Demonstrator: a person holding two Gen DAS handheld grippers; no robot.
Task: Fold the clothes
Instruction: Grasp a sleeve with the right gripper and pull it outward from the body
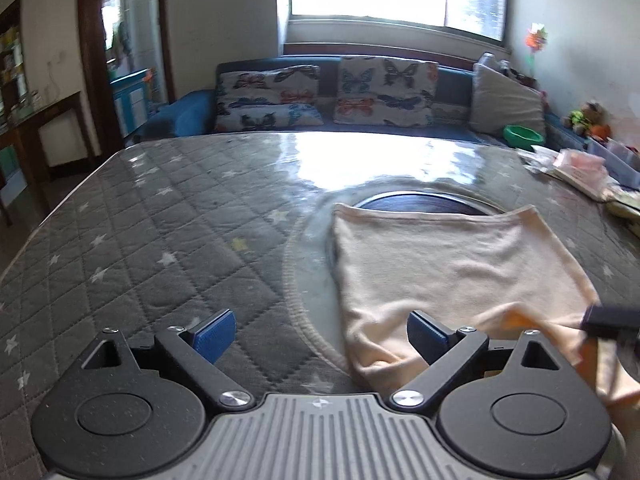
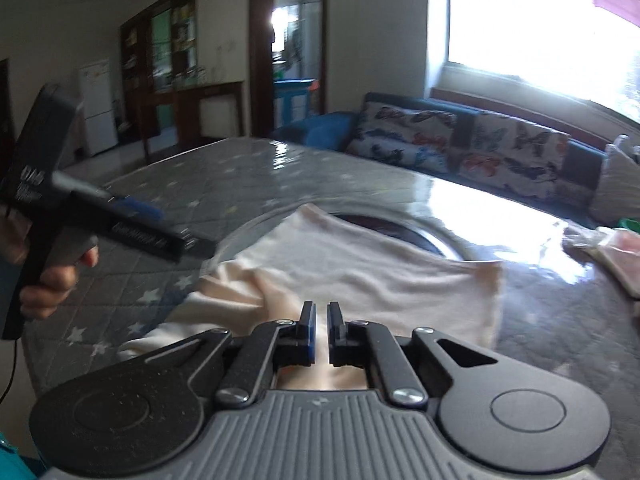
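Sunlit living room, sofa [image 1: 340, 96] behind quilted grey tabletop [image 1: 160, 220]. Cream garment [image 1: 448, 264] lies flat at centre, near edge bunched. Left gripper [image 1: 320, 340] jaws wide apart, empty, beside its corner. Right gripper [image 2: 319, 330] jaws nearly together over bunched edge; whether cloth is pinched, cannot tell. Risk: glossy cover lets cloth slide, fold skews.

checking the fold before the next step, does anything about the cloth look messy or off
Yes. The cream garment lies flat at its far edge, but its near end is bunched and rumpled where it hangs off the table edge. It also partly covers the round dark inset in the table top.
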